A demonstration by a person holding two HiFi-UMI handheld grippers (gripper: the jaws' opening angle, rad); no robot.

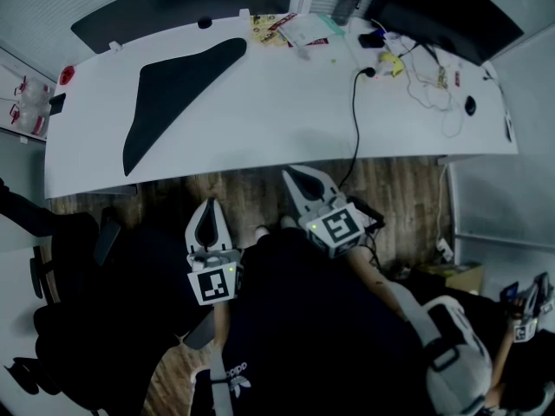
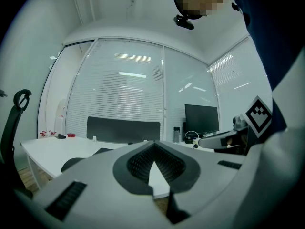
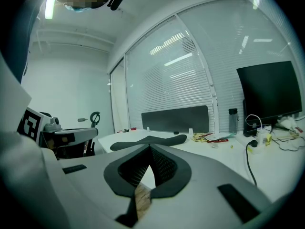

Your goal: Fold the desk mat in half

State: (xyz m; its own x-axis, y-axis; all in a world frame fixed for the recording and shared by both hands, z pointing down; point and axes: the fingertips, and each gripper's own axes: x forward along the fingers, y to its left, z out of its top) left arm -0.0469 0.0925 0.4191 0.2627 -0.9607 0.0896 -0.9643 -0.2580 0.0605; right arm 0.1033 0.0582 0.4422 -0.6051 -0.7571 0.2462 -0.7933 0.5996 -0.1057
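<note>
The black desk mat [image 1: 173,94] lies on the left half of the white desk [image 1: 286,120], in an uneven, roughly triangular shape with a long tail toward the front left. It also shows in the left gripper view as a dark mat [image 2: 76,162] and in the right gripper view as a flat dark mat [image 3: 147,140]. Both grippers hover off the desk's near edge, over wooden floor, apart from the mat. My left gripper [image 1: 209,204] [image 2: 153,144] is shut with nothing in it. My right gripper [image 1: 291,172] [image 3: 150,147] is also shut and empty, its tips near the desk edge.
A monitor [image 1: 451,16], a bottle [image 1: 349,3], papers [image 1: 295,29], a mouse [image 1: 469,105] and a black cable [image 1: 355,120] crowd the desk's right and back. A dark divider panel [image 1: 182,3] stands behind. An office chair [image 1: 69,267] is at my left.
</note>
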